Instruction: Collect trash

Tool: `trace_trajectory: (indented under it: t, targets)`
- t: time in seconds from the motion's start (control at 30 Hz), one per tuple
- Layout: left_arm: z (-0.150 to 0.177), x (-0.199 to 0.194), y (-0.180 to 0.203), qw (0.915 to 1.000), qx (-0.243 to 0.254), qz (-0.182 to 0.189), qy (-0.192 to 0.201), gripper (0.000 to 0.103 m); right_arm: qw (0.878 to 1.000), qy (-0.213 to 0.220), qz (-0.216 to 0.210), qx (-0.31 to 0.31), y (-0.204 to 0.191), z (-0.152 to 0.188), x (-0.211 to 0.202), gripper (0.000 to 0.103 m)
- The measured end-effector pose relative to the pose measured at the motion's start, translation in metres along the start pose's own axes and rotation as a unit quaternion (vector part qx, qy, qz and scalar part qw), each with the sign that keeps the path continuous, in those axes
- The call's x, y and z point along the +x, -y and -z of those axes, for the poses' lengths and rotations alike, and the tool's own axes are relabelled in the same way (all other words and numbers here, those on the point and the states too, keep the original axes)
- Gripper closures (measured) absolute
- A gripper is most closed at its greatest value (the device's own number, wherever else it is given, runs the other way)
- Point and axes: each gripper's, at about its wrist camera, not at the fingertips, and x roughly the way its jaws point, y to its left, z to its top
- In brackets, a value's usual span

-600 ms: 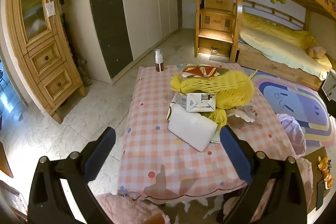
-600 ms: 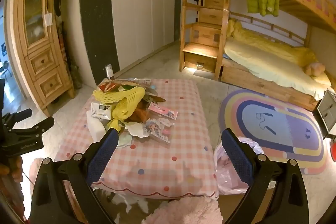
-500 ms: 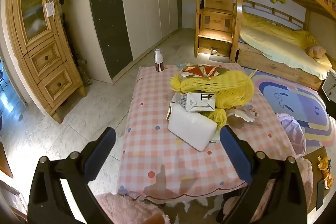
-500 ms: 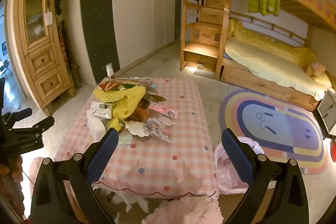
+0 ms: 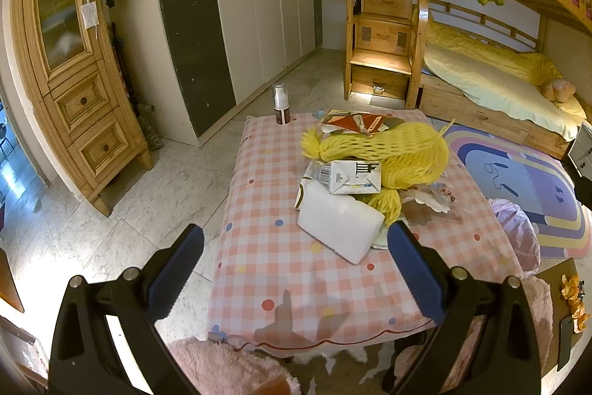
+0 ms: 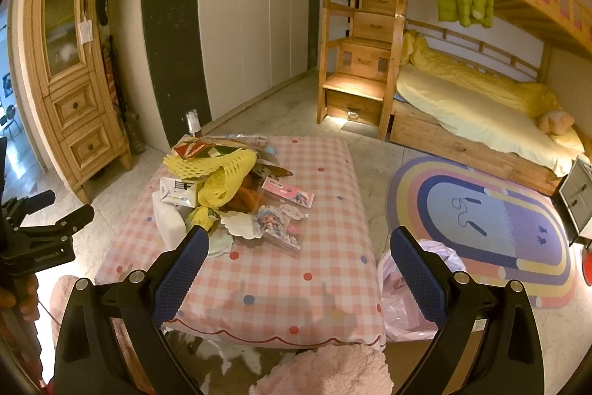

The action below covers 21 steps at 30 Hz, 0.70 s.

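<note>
A heap of trash lies on the pink checked table (image 5: 296, 269) (image 6: 325, 173). In it are yellow foam netting (image 5: 388, 150) (image 6: 222, 173), a white carton (image 5: 351, 176) (image 6: 177, 189), a white foam block (image 5: 340, 228) (image 6: 168, 221), red wrappers (image 5: 351, 121) and cartoon packets (image 6: 285, 217). My left gripper (image 5: 296, 261) hovers open in front of the table's near edge, empty. My right gripper (image 6: 299, 265) is open too, above the near right part of the table, holding nothing. A pink plastic bag (image 6: 418, 287) (image 5: 518, 232) sits on the floor at the table's right side.
A small bottle (image 5: 281, 104) (image 6: 192, 123) stands on the far left corner of the table. A pink fluffy stool (image 6: 325, 372) (image 5: 229, 369) is close below me. A wooden cabinet (image 5: 74, 80) is at left, a bunk bed (image 6: 481, 99) and rainbow rug (image 6: 481, 228) at right.
</note>
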Motion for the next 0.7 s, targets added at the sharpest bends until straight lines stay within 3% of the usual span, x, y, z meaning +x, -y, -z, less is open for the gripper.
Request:
trace_trajectory:
  t: [0.7]
  targets:
    - [0.0012,-0.0001,-0.0004,1.0000,-0.001,0.000,0.000,0.007,1.000,0.005,-0.002,0.003,0.0003,-0.0003,-0.0015,0.006]
